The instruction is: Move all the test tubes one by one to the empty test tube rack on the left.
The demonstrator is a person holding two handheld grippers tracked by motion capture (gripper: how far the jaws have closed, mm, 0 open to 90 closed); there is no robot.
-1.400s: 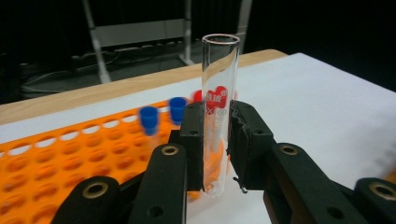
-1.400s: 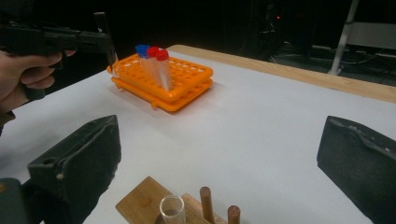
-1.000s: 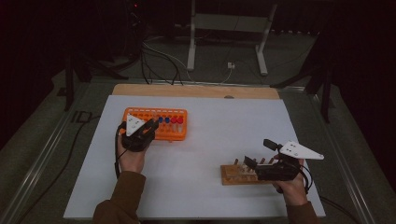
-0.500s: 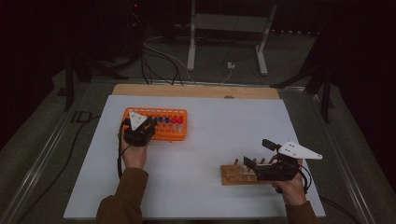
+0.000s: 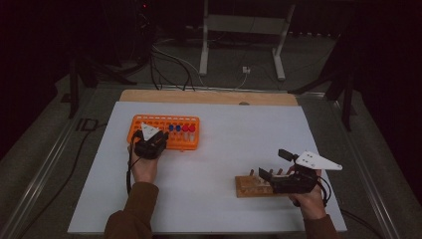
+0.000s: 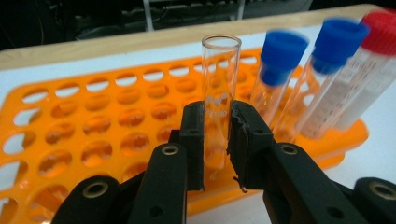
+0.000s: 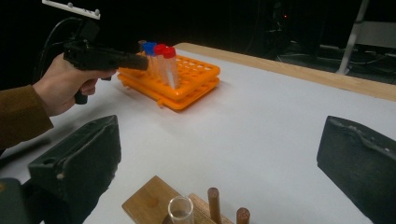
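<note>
My left gripper point(image 6: 215, 140) is shut on a clear glass test tube point(image 6: 220, 79), held upright over the near rows of the orange tube rack point(image 6: 93, 135). The jaws hide the tube's lower end. Two blue-capped tubes point(image 6: 282, 51) and a red-capped tube point(image 6: 380, 32) stand in the rack just right of it. In the high view the left gripper point(image 5: 149, 142) sits at the orange rack's point(image 5: 174, 142) front left. My right gripper point(image 7: 219, 154) stands open above the wooden peg rack point(image 7: 149, 200), which holds a glass tube point(image 7: 180, 210). In the high view the right gripper point(image 5: 274, 165) is over that wooden rack point(image 5: 249, 187).
A white sheet point(image 5: 224, 134) covers the table, with a wooden strip point(image 5: 209, 96) along its far edge. Beyond it are cables and a metal stand point(image 5: 239, 30) on the dark floor. Wide bare sheet lies between the two racks.
My left gripper has sunk a little toward the orange rack with the glass tube still in it. The right hand has stayed where it was.
</note>
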